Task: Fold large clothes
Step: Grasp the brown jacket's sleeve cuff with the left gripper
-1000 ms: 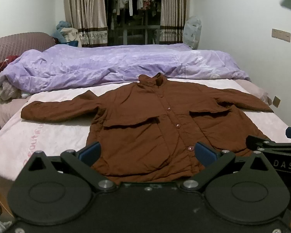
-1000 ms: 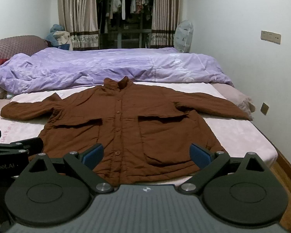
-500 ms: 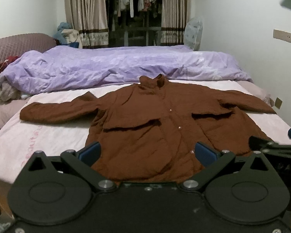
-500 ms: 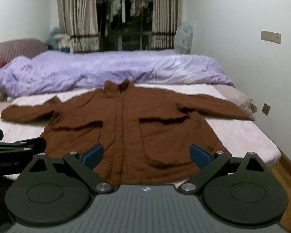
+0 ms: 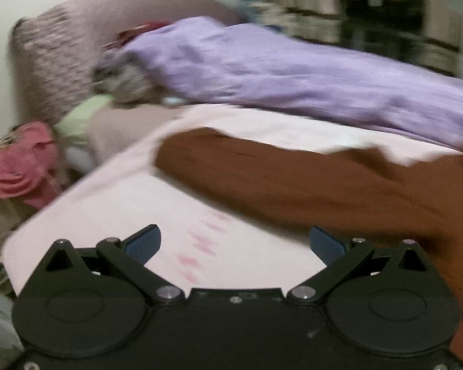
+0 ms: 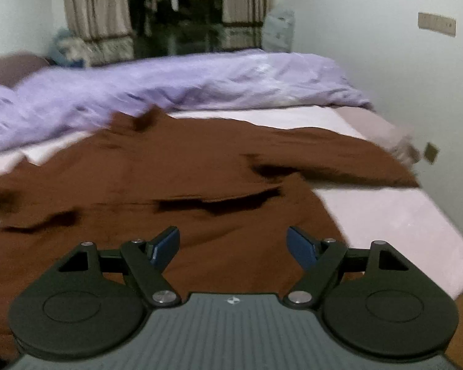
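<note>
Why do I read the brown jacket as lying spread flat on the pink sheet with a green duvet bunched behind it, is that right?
Not quite: the duvet is purple, not green, as the right wrist view shows. The brown jacket does lie spread on the pink sheet, with the duvet bunched behind it.

The left gripper (image 5: 234, 242) angles downward, its blue-padded jaws spread wide with nothing between them; the right gripper (image 6: 233, 248), also tilted down, is closing, still empty.

A rumpled purple duvet (image 6: 176, 89) lies across the bed (image 6: 395, 215) below drawn curtains (image 6: 95, 9).
</note>
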Tool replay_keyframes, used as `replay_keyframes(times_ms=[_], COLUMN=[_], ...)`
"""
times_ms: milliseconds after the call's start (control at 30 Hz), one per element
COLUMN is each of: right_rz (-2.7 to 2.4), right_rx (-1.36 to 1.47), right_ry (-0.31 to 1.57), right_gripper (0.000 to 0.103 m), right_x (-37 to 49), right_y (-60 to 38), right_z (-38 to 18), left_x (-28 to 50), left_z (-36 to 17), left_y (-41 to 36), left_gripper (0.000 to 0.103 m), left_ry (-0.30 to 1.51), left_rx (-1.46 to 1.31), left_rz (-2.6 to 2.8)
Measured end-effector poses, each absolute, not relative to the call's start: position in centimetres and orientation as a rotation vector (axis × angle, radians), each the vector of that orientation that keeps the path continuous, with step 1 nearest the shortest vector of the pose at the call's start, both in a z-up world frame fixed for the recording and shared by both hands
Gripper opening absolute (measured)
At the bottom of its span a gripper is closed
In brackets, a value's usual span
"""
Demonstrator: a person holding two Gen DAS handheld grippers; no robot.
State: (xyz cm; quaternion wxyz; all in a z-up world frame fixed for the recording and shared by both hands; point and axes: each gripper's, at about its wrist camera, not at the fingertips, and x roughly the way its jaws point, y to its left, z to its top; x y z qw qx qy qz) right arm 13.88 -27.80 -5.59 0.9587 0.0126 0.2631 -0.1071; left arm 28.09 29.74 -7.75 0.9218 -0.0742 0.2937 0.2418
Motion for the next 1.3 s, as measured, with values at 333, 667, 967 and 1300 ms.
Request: replay_keyframes(times_ms=[333, 667, 967, 1300], right_rz=[-0.317, -0.336, -0.357, -0.415], right_rx=[0.078, 0.086, 0.013, 0.02], right_ry=[0.642, 0.715, 0.704, 0.655], right_gripper=[0.086, 0.083, 0.077, 0.078], right_x=[21.0, 24.3, 24.8, 25.5], right_y=[-30.9, -32.0, -33.1, -36.4], right_z=[-8.4, -9.9, -9.0, -7.7], left_x=[42.0, 44.2, 42.5, 39.5], left_z=[-12.9, -13.6, -7.9, 1.1], left_y=[48.9, 48.1, 39.7, 15.9], left_gripper=[0.103, 0.042, 0.016, 0.017], left_ry=[0.735, 0.693, 0.6, 0.353], left_rx=[-0.599, -0.404, -0.249, -0.186], left_rz=[0.582, 0.608, 0.573, 0.159])
